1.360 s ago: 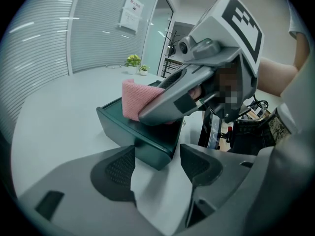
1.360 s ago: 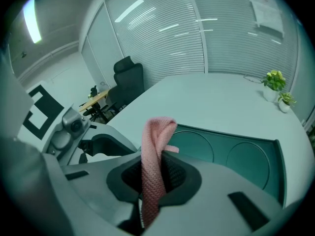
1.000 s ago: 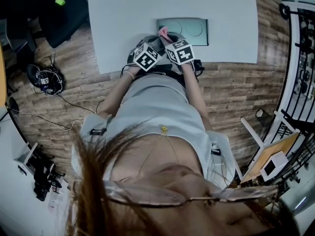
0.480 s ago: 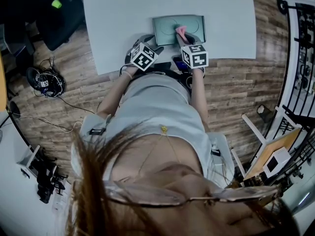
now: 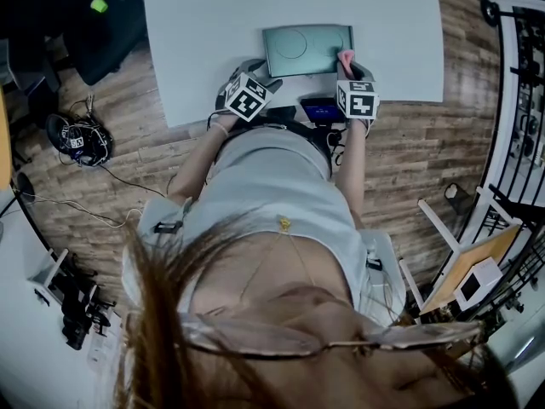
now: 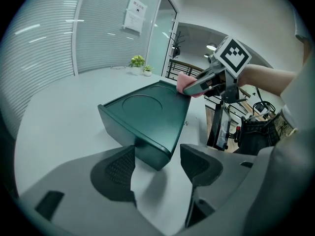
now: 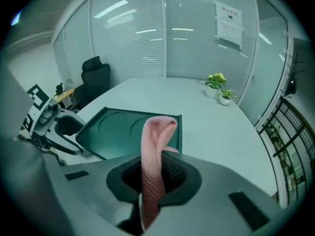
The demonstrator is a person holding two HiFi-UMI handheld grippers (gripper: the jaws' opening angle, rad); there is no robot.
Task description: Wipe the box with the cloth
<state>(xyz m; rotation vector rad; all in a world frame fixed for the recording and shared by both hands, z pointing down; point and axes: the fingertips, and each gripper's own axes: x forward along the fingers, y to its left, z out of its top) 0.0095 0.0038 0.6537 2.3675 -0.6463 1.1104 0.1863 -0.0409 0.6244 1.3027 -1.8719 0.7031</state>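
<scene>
The table (image 5: 204, 24) carries the box (image 5: 306, 51), a flat dark green one near the front edge, its long side running left to right across the person. The left gripper (image 6: 157, 156) waits at the box's near left corner. Its jaws are apart and that corner pokes into the gap, though I cannot tell whether either pad touches it. The right gripper (image 7: 156, 173) sits at the box's near right corner, jaws clamped on the pink cloth (image 7: 156, 132). The cloth's folded end stands up out of the jaws and appears to rest on the top of the box at its right edge. So nearly all of the top lies to the left of the cloth, along the box's long axis. A wipe would likely sweep leftward, toward the left gripper, which looks placed to steady the box.
</scene>
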